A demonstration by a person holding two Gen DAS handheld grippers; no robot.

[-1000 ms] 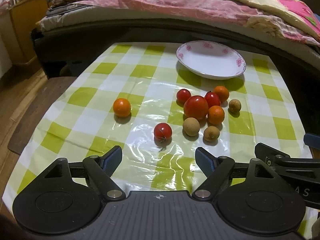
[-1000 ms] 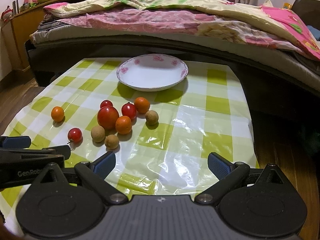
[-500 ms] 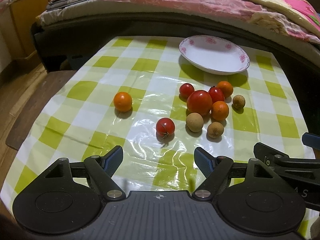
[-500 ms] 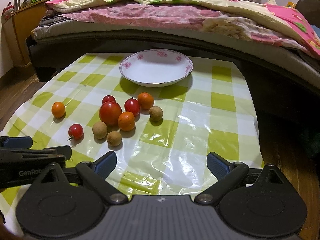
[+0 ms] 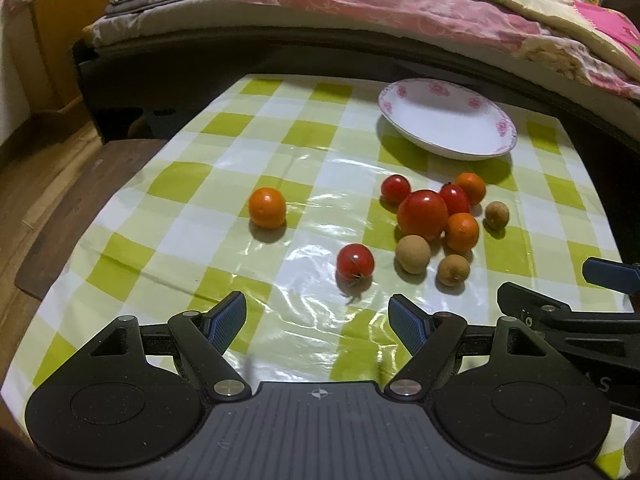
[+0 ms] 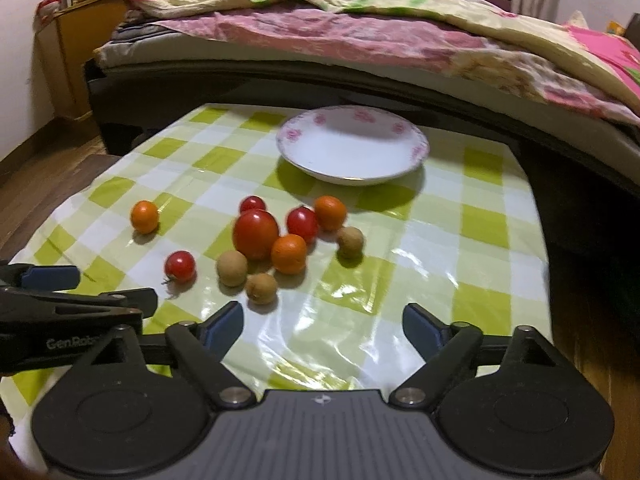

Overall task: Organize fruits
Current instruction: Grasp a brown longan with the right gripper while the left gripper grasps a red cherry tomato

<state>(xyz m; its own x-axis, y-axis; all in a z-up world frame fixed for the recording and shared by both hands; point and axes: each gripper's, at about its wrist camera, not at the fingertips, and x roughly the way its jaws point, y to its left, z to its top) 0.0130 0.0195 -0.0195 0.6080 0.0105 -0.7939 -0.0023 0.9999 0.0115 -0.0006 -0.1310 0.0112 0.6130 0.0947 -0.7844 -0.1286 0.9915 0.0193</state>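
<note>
A white plate (image 5: 448,120) with pink flowers stands empty at the far side of the checked tablecloth; it also shows in the right wrist view (image 6: 352,148). Before it lies a cluster of fruit: a large tomato (image 5: 422,214), small tomatoes, oranges and brown longans. One small tomato (image 5: 355,263) and one orange (image 5: 267,207) lie apart to the left. My left gripper (image 5: 318,322) is open and empty, just short of the lone tomato. My right gripper (image 6: 323,326) is open and empty, close behind the nearest longan (image 6: 261,288).
The green-and-white tablecloth (image 5: 224,184) covers a low table. A bed with pink and yellow quilts (image 6: 360,32) runs along the far side. A wooden cabinet (image 6: 72,52) stands at the left. Wooden floor (image 5: 32,184) lies left of the table.
Both grippers have moved forward toward the fruit, which now looks larger and nearer. The fruit and plate have not moved. Both stay open.
</note>
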